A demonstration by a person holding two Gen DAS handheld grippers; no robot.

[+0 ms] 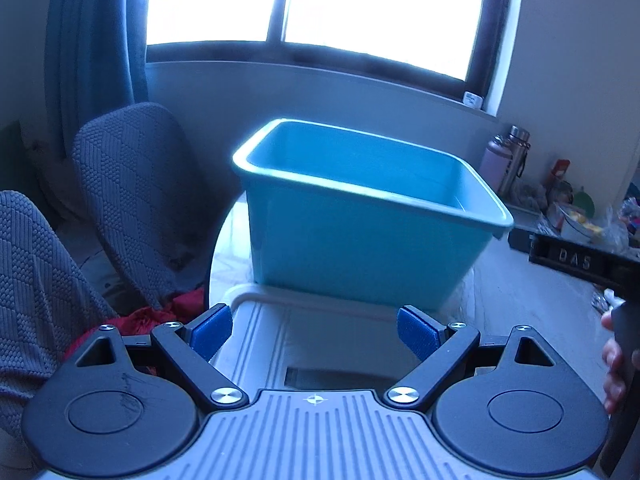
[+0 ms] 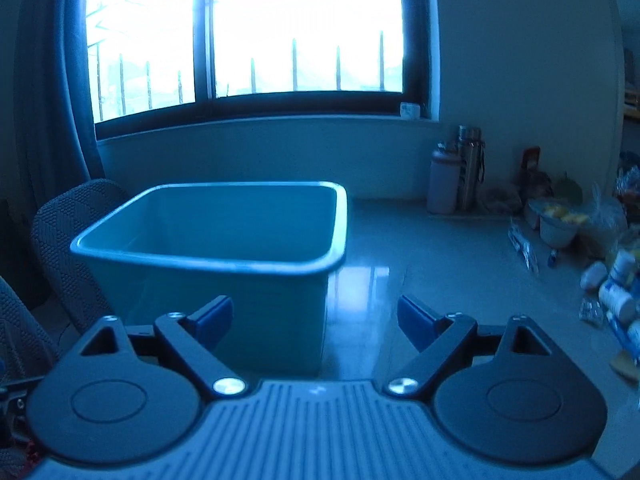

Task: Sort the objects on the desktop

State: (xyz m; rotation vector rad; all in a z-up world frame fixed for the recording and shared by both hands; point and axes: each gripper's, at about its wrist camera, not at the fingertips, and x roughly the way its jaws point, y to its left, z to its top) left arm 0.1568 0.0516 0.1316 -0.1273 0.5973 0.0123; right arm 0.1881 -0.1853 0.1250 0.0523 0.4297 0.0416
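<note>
The left gripper point(image 1: 314, 330) sits low and level over the near edge of the table point(image 1: 516, 292), its 2 blue pads point(image 1: 212, 330) spread wide with nothing between them. It points straight at the bin point(image 1: 360, 240), a teal plastic tub standing upright on the table just ahead. Directly under the pads lies a pale lid point(image 1: 272, 320), flat on the table, its far edge touching or nearly touching the foot of the bin. The right gripper point(image 2: 316, 320) is likewise level and wide apart, holding nothing, and aims past the bin's point(image 2: 224, 264) right corner at bare glossy tabletop point(image 2: 432, 256). In the left view the person's right hand point(image 1: 614, 364) shows at the right edge, wrapped around a dark handle. The bin's floor is hidden from both cameras, so its contents cannot be told. Along the table's right side sits a blurred scatter of small white bottles point(image 2: 618, 292), food tubs point(image 2: 558, 220) and plastic bags point(image 2: 608, 216); farther back, by the wall, stand 2 flasks point(image 2: 458, 180). Behind the table a large window point(image 2: 248, 32) glares white, with a dark curtain point(image 1: 92, 40) on its left. 2 chairs point(image 1: 132, 184) in grey knit covers stand left of the table, with red cloth point(image 1: 160, 312) on the floor below them.
</note>
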